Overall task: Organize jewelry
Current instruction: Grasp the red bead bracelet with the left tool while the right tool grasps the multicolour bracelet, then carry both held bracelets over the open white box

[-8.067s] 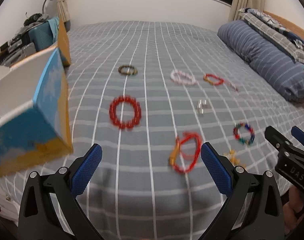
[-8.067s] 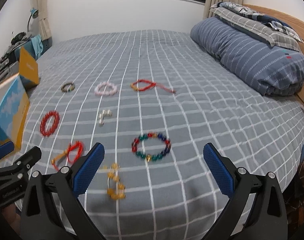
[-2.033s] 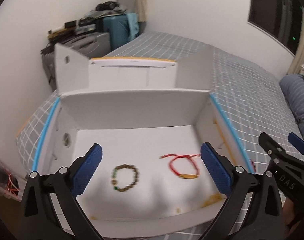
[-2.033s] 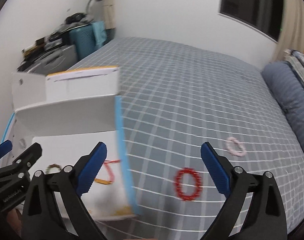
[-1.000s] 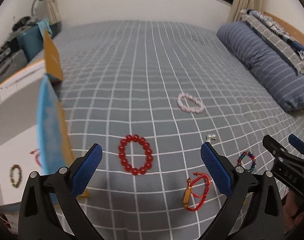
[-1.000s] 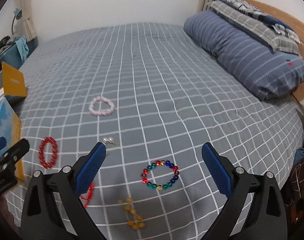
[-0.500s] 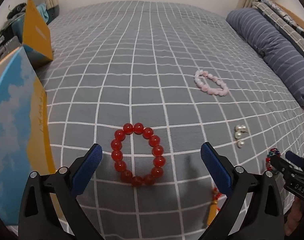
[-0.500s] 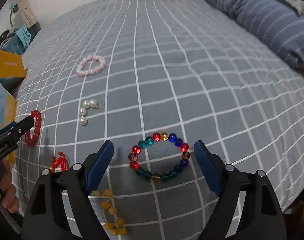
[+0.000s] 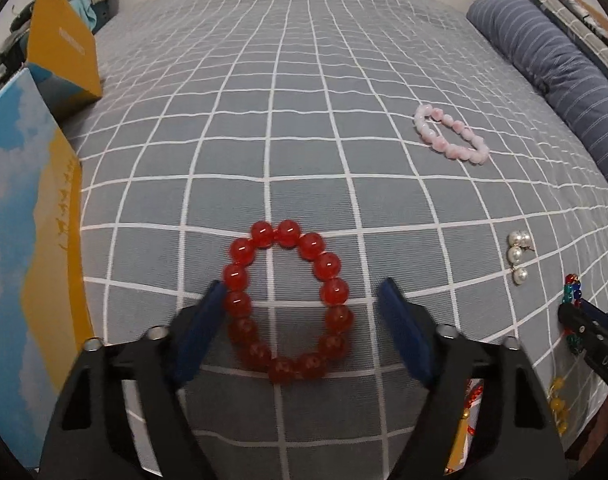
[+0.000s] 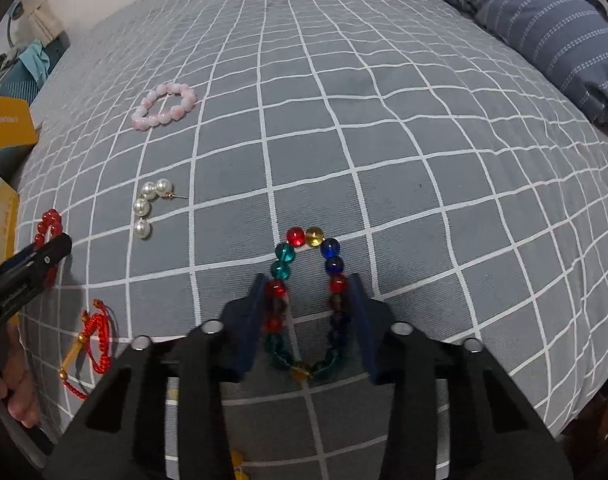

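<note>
Your left gripper (image 9: 304, 320) sits low at the centre of the left wrist view, its blue fingers (image 9: 200, 328) spread on either side of the red bead bracelet (image 9: 288, 300) lying on the grey checked bedspread (image 9: 304, 80), the left pad touching the beads and the right one standing clear. Your right gripper (image 10: 305, 320) fills the bottom centre of the right wrist view, its fingers (image 10: 248, 320) drawn in against both sides of the multicoloured bead bracelet (image 10: 307, 296), whose loop is squeezed narrow between them. Farther out, a pink bead bracelet (image 10: 164, 106) lies at upper left, pearl earrings (image 10: 150, 206) at middle left and a red cord bracelet (image 10: 90, 344) at lower left, beside yellow beads (image 9: 557, 408) at the lower right edge of the left wrist view. A blue-and-yellow box (image 9: 28, 240) stands along that frame's left edge, and a striped blue pillow (image 10: 543, 20) lies at the upper right of the right wrist view.
</note>
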Available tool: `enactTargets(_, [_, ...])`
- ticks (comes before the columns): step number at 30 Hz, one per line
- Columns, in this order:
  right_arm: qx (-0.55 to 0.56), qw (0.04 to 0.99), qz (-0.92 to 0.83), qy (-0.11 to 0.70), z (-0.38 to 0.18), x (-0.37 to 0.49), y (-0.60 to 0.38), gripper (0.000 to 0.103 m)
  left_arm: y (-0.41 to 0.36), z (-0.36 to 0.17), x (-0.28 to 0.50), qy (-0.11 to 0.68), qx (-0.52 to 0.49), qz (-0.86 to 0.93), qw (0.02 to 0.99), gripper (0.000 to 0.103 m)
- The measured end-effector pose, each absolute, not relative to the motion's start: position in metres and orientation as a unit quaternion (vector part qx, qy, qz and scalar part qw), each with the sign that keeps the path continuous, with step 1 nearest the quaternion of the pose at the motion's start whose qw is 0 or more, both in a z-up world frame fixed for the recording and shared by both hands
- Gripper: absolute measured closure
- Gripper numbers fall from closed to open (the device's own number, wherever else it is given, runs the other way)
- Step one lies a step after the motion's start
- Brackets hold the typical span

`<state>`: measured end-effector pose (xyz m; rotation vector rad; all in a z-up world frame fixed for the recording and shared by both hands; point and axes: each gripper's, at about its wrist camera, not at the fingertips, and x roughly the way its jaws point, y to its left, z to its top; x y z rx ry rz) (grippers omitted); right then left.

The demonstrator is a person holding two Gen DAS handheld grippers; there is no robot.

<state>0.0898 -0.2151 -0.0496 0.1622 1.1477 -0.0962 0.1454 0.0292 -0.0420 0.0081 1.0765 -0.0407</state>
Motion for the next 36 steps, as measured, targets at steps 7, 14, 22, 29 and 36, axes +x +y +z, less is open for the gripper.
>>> enactTargets(7, [0.093,0.838,-0.058,0.535,-0.045,0.095,-0.217,0.085,0.035,-0.036,0.146,0.516,-0.013,-0.031,0.856,0.077])
enactTargets(14, [0.086,0.846,-0.066,0.523,-0.037,0.100,-0.219,0.094,0.036,-0.024,0.142,0.502,-0.011,-0.033,0.864,0.090])
enactTargets(22, [0.075,0.856,-0.068,0.507,-0.029,0.097,-0.212,0.094,0.038,-0.015,0.136,0.499,-0.017,-0.043,0.866,0.090])
enactTargets(29, [0.059,0.869,-0.076,0.486,-0.019,0.092,-0.207,0.094,0.037,-0.002,0.131,0.487,-0.020,-0.055,0.871,0.090])
enactTargets(36, [0.050,0.881,-0.078,0.464,-0.002,0.088,-0.204,0.094,0.036,0.010,0.125,0.475,-0.022,-0.064,0.877,0.090])
